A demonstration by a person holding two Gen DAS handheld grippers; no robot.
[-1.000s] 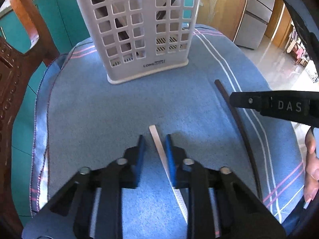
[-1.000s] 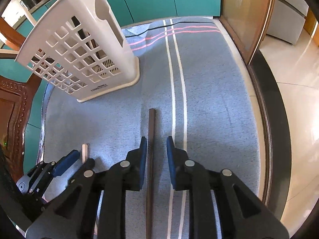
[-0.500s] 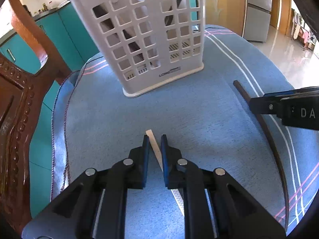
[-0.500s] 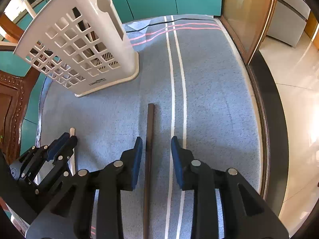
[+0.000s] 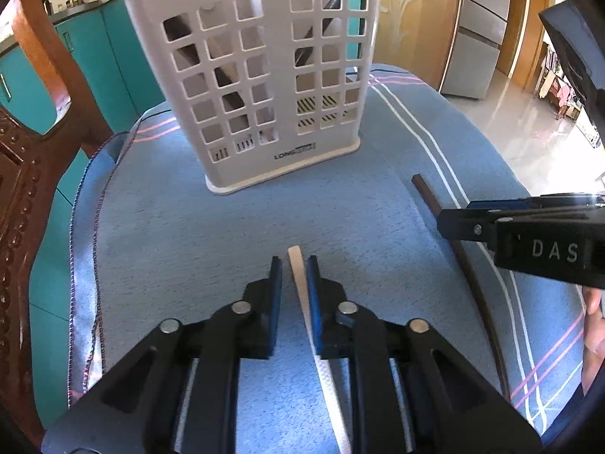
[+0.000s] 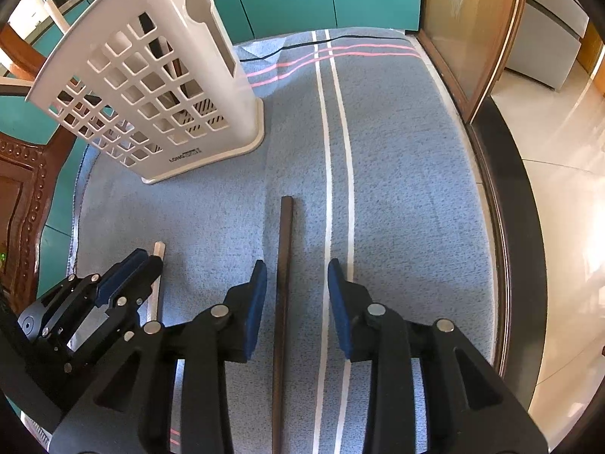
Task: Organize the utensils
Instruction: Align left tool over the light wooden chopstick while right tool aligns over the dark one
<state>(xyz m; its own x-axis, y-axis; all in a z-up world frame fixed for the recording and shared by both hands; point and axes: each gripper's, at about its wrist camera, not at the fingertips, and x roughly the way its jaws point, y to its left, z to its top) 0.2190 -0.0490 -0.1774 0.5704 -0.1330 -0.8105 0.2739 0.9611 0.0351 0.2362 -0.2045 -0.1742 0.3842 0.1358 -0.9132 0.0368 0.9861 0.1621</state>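
Note:
A white chopstick (image 5: 326, 382) lies on the blue cloth (image 5: 189, 246) between the fingers of my left gripper (image 5: 294, 265). It rests against the right pad with a gap on the left, and the jaws are opening. A dark brown chopstick (image 6: 284, 227) lies between the fingers of my right gripper (image 6: 297, 268), touching neither pad, and these jaws are opening too. A white slotted utensil basket (image 5: 264, 94) stands upright at the far side of the cloth, with dark sticks showing through its holes.
A carved wooden chair (image 5: 22, 189) stands at the left edge of the table. The table's dark rim (image 6: 518, 227) runs along the right, with tiled floor beyond it. Teal cabinets stand behind the basket. A hand (image 5: 593, 321) shows at the right edge.
My left jaws narrowed on the white chopstick, then widened again partway. My right jaws spread apart around the dark chopstick. Both chopsticks stay flat on the cloth.

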